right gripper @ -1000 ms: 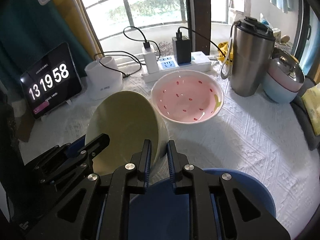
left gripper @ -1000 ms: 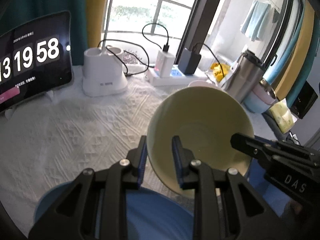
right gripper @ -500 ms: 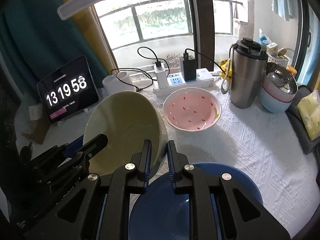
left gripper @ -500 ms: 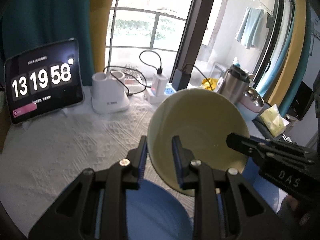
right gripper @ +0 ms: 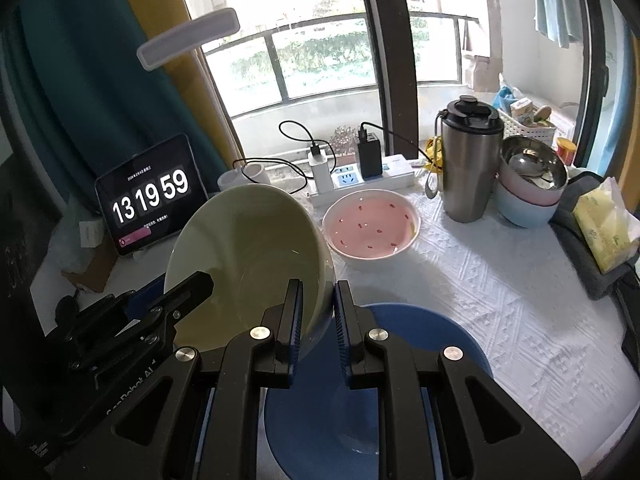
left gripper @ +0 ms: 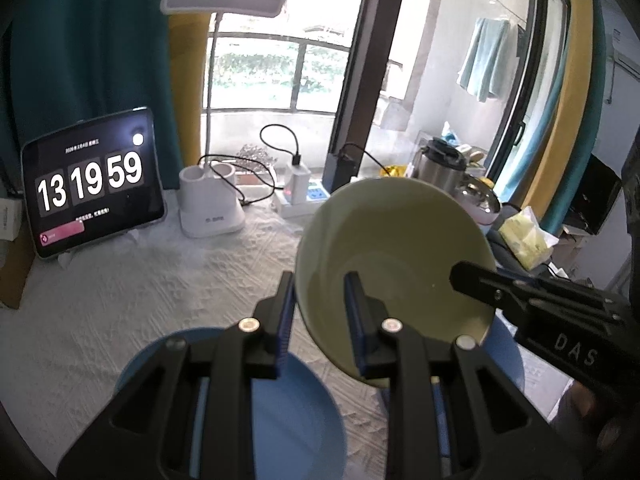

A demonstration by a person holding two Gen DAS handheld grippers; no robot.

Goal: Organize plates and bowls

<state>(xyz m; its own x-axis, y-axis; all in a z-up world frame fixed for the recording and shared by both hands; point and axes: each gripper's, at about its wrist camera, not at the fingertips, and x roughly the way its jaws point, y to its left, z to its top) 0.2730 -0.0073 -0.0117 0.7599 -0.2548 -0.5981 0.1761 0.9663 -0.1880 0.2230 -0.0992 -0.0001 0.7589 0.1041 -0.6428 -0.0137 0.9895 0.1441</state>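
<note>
Pale green bowl [right gripper: 248, 256], pink bowl with red flecks [right gripper: 372, 226], blue plate [right gripper: 420, 360], white diamond-textured tablecloth [right gripper: 500, 280]

A tilted green bowl [left gripper: 394, 264] hides most of the power strip [left gripper: 298, 204] and the lower part of a steel flask [left gripper: 440, 166] in the left wrist view. In the right wrist view it covers all but the top of a white lamp base [right gripper: 244, 174]. The blue plate [right gripper: 420, 344] beneath is largely masked by gripper bodies and cut off at the frame's bottom edge. Small print on the clock tablet [right gripper: 150, 196] is too fine to read.
</note>
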